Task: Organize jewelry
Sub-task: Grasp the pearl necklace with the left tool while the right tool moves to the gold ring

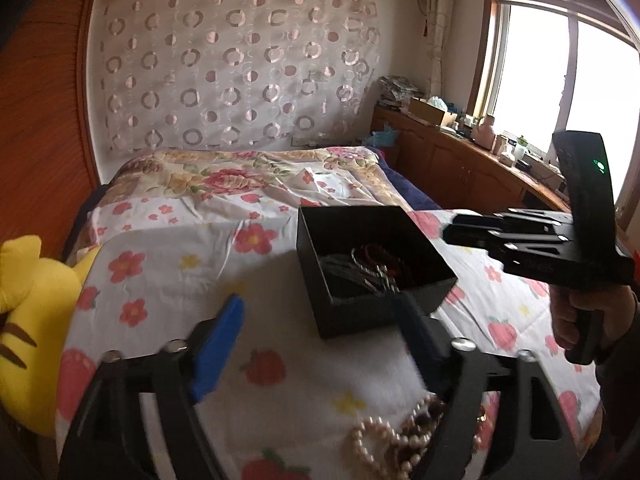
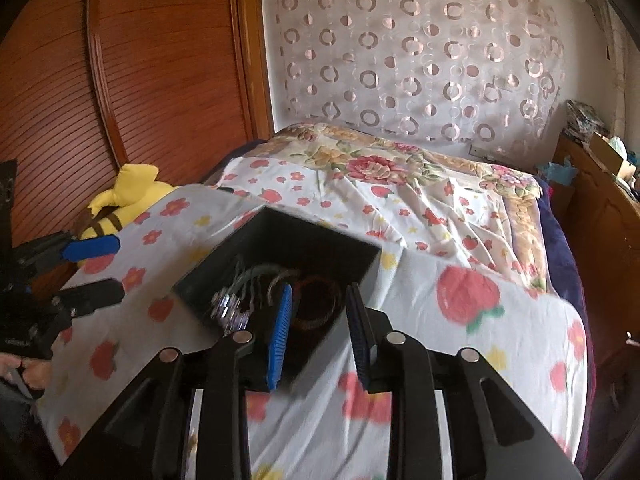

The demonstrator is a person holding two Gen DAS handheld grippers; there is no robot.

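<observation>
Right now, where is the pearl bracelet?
In the left wrist view the pearl bracelet lies on the floral sheet at the bottom edge, beside dark beads, nearer the camera than the black box. The right wrist view doesn't show it.

bed floral | wall curtain circles | window bright | wooden cabinet

1. I see a yellow striped plush toy at the bed's edge.
2. Flower-and-strawberry blanket covers the bed.
3. Circle-patterned curtain hangs behind.
4. Wooden slatted door; cluttered wooden cabinet.
</observation>
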